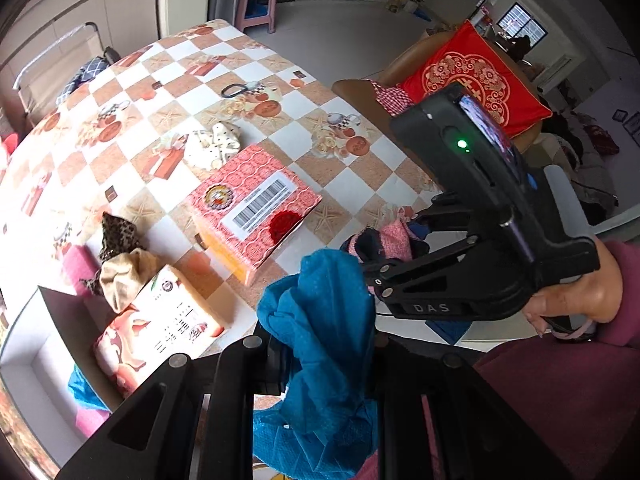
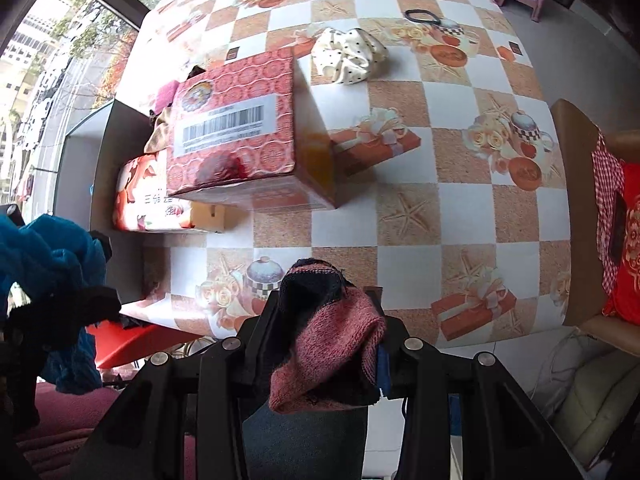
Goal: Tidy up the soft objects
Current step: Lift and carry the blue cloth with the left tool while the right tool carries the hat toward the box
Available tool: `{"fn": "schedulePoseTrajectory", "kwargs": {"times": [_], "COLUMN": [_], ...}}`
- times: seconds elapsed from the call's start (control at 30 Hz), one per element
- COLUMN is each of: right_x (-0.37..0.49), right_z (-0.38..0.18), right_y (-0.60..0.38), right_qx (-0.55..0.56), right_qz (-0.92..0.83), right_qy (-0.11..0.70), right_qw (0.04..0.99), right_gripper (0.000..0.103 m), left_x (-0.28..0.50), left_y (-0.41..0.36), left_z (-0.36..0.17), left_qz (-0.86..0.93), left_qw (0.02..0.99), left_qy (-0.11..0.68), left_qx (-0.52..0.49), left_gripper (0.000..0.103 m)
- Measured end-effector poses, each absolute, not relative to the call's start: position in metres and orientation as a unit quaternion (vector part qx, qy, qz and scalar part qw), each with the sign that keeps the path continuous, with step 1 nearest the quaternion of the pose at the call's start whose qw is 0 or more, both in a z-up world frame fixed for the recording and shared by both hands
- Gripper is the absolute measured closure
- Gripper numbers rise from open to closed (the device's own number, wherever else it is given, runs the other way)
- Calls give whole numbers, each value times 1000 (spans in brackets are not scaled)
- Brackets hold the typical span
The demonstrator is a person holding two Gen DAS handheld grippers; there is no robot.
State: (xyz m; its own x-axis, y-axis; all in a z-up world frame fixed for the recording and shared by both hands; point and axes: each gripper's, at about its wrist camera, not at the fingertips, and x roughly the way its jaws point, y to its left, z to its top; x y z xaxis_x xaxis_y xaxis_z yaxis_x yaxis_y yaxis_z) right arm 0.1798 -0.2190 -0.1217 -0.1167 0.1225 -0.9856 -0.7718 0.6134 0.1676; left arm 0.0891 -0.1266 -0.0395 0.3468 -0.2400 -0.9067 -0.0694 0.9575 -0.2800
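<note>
My left gripper (image 1: 320,344) is shut on a crumpled blue cloth (image 1: 324,344), which hangs over the near edge of the checked table (image 1: 352,184); the same blue cloth (image 2: 44,256) shows at the left of the right wrist view. My right gripper (image 2: 324,312) is shut on a pink and dark knitted sock (image 2: 332,336), also seen as the sock (image 1: 384,240) in front of the right gripper's body (image 1: 472,216) in the left wrist view. A cream dotted scrunchie (image 1: 214,144) (image 2: 348,56) lies mid-table. Beige and leopard cloths (image 1: 120,264) lie in a grey bin (image 1: 52,332).
A pink box (image 1: 252,204) (image 2: 240,128) with a barcode label stands mid-table. A floral box (image 1: 160,324) (image 2: 148,196) leans in the bin. A black hair tie (image 1: 234,90) (image 2: 420,15) lies farther off. A chair with a red cushion (image 1: 476,76) stands beside the table.
</note>
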Motion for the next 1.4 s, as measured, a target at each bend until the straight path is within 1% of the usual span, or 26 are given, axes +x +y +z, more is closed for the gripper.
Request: {"fn": "schedulePoseTrajectory", "kwargs": {"times": [0.47, 1.4], "right_x": [120, 73], "right_z": [-111, -99], "right_y": [-164, -84], "right_qx": [-346, -429], "right_qz": [448, 519], "right_qy": [597, 537], "right_qw": [568, 508], "right_gripper": [62, 62], "left_x": [39, -33], "left_y": [-74, -19], "left_z": [-47, -51], "left_qz": [40, 184], "left_qw": [806, 790], "left_qy": [551, 498], "left_qx": [-212, -307], "left_gripper": [82, 82]}}
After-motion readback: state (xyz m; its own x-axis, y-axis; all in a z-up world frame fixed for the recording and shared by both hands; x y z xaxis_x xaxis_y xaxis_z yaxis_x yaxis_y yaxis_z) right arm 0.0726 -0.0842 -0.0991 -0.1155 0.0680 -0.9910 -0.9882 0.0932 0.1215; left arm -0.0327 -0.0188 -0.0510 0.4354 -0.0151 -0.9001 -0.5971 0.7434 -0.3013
